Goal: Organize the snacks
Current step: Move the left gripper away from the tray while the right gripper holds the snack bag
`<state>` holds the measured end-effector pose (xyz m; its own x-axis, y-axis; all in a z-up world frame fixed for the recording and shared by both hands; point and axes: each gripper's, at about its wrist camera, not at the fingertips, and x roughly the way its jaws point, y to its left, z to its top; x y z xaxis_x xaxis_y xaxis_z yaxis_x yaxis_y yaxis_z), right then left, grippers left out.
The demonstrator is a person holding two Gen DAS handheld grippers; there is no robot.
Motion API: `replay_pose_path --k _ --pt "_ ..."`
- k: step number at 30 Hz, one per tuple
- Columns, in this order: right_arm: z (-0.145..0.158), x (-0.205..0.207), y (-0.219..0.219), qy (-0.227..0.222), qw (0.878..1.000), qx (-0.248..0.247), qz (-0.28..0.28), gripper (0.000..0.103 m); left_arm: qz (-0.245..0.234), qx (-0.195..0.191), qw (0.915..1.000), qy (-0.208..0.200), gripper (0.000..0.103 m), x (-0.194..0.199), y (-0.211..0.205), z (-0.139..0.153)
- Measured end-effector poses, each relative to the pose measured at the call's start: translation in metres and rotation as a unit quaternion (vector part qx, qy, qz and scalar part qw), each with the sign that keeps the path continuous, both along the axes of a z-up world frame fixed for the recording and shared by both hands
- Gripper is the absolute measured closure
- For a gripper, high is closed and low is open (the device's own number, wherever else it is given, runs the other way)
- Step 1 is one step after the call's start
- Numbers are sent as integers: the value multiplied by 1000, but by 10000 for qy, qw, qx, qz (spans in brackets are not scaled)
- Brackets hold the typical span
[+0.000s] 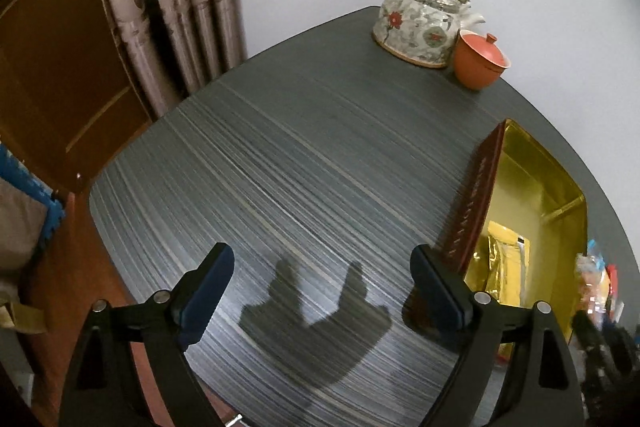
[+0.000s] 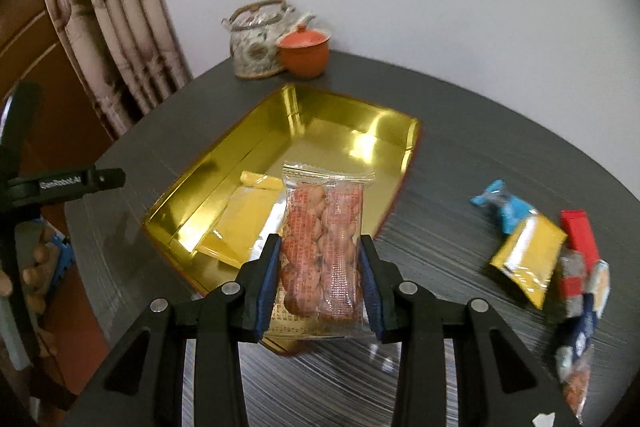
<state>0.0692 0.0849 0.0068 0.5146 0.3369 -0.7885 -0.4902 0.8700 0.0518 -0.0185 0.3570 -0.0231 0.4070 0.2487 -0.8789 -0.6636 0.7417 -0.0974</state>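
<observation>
Item in transit: one clear packet of twisted biscuits, clamped by its long sides in my right claw, held over the near edge of the gold tin so it can drop in beside the yellow packet already inside. My left claw stands spread wide, nothing between its pads, over bare table beside the tin. Unsorted stock: a heap of snacks lying well right of the tin, awaiting collection.

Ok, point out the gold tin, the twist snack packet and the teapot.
gold tin [image 2: 360, 135]: right wrist view, bare floor.
twist snack packet [image 2: 320, 227]: right wrist view, packet middle.
teapot [image 1: 416, 23]: left wrist view, body.
</observation>
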Motion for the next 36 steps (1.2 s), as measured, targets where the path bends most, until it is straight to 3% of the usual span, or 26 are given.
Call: replay_pose_path --k 11,17,22,26,32,36 --pt "-26 5 27 103 9996 -257 108 68 -81 -102 9999 -23 13 5 -3 -3" --pt "-28 4 29 75 9996 -217 176 67 -182 -48 9998 -23 13 8 -6 -3" --pt "-11 -3 17 7 9998 59 167 67 -437 89 9990 -100 13 11 -15 1" --pt "3 -14 -16 -117 9998 112 74 67 -655 157 9976 -140 13 13 -26 4" --pt "16 -23 -103 -253 9981 -113 -546 66 -1050 382 9935 -198 13 18 -46 10" --pt "20 -30 -170 -301 9930 -436 -1053 55 -1326 484 9897 -228 13 20 -60 14"
